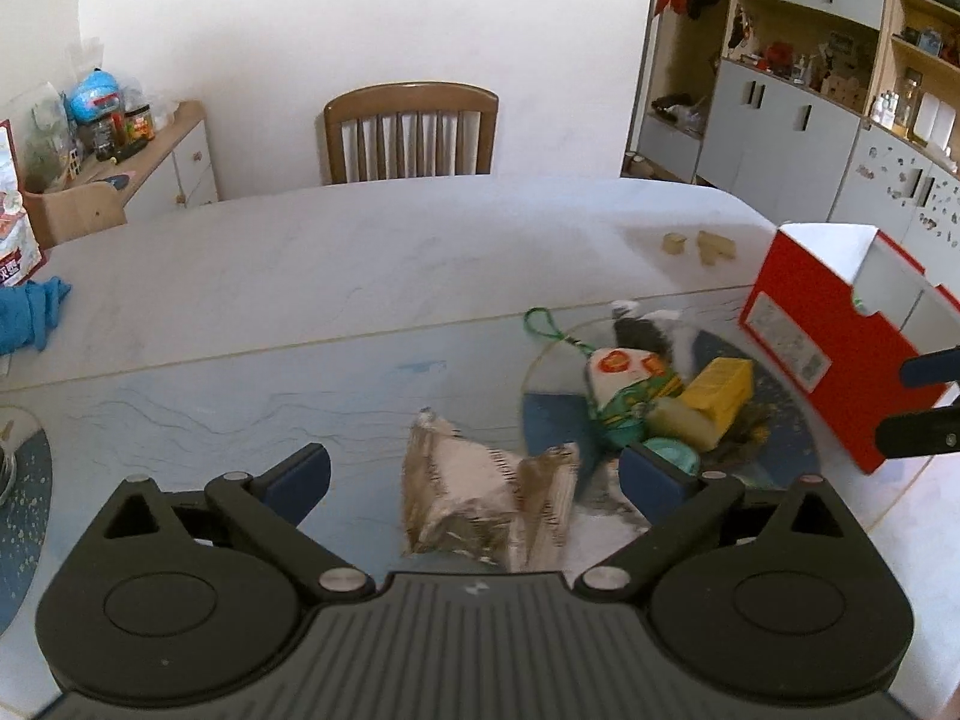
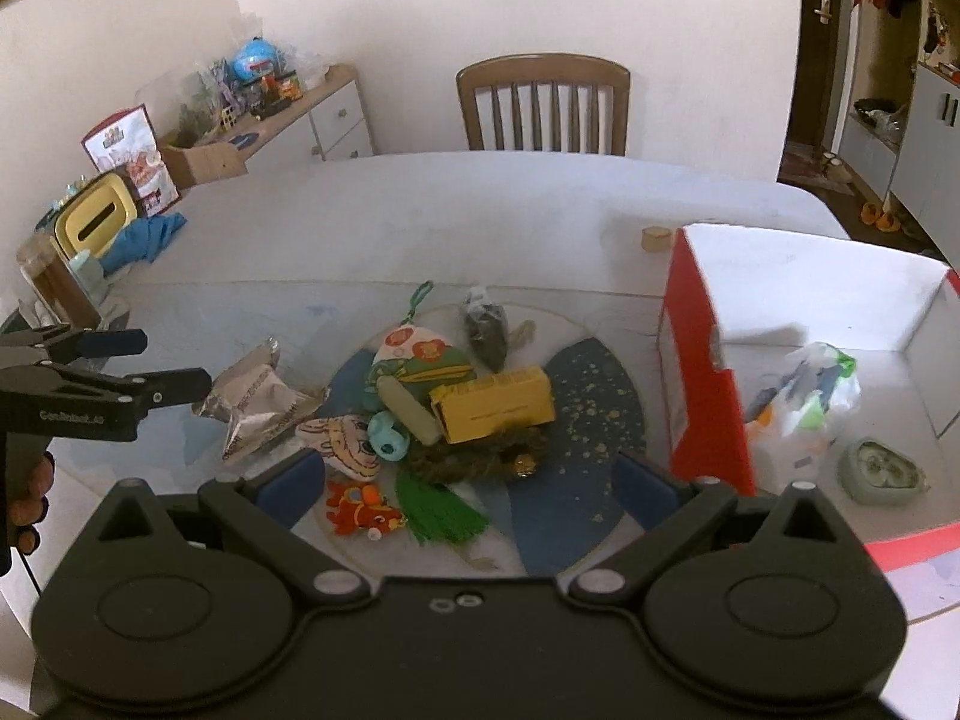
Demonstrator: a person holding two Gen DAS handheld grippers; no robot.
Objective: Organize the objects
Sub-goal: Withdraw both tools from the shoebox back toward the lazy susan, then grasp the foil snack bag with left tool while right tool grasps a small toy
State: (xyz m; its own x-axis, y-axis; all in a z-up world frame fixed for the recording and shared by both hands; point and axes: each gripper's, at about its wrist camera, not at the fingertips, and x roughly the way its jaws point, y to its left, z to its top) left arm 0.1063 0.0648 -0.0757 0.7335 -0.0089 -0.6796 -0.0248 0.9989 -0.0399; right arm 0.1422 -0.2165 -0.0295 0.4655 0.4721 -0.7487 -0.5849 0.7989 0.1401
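A crumpled silver foil packet [image 1: 474,498] lies on the glass-topped table between the wide-apart fingers of my left gripper [image 1: 474,480], which is open and not touching it. In the right wrist view the left gripper [image 2: 150,363] hovers just left of the silver packet [image 2: 258,402]. My right gripper [image 2: 474,483] is open above a pile on a round blue mat: a yellow box [image 2: 492,405], an embroidered pouch [image 2: 420,360], a green tassel [image 2: 444,510], a red toy [image 2: 360,510] and a dark bag [image 2: 486,330]. It shows at the right edge of the left view as the right gripper [image 1: 924,402].
An open red box [image 2: 696,360] with a white inside stands right of the pile, holding a plastic bag [image 2: 804,396] and a small grey-green clock [image 2: 882,471]. Wooden blocks [image 1: 699,243] lie farther back. A chair [image 1: 411,132] stands behind the table, a blue cloth [image 1: 30,315] at the left edge.
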